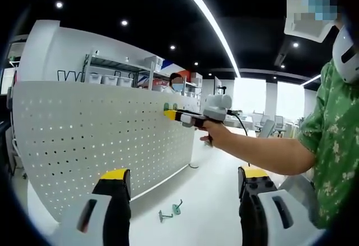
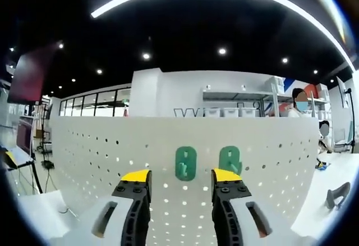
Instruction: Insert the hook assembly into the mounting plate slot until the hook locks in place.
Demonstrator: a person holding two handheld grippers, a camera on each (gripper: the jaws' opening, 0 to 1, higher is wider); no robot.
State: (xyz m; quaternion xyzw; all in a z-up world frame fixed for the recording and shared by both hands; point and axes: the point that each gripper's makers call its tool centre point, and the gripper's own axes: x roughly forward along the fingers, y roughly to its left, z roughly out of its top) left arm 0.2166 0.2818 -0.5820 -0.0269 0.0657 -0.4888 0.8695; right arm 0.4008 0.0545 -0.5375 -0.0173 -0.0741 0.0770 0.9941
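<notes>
A white perforated mounting plate (image 1: 101, 139) stands upright on the white table. Two green hooks (image 2: 185, 163) (image 2: 230, 160) hang on the plate (image 2: 101, 162), side by side near its top. My right gripper (image 2: 182, 177) is open just in front of them, and the left hook shows in the gap between its jaws. In the left gripper view the right gripper (image 1: 171, 113) is held by a hand at the plate's upper right, beside the green hooks (image 1: 175, 106). My left gripper (image 1: 185, 180) is open and holds nothing, back from the plate. Two loose hooks (image 1: 170, 212) lie on the table.
A person's arm in a green patterned sleeve (image 1: 331, 139) reaches in from the right. A grey hook (image 2: 336, 194) lies on the table to the right of the plate. Shelves with bins (image 1: 112, 77) and a masked person (image 1: 176, 83) are behind the plate.
</notes>
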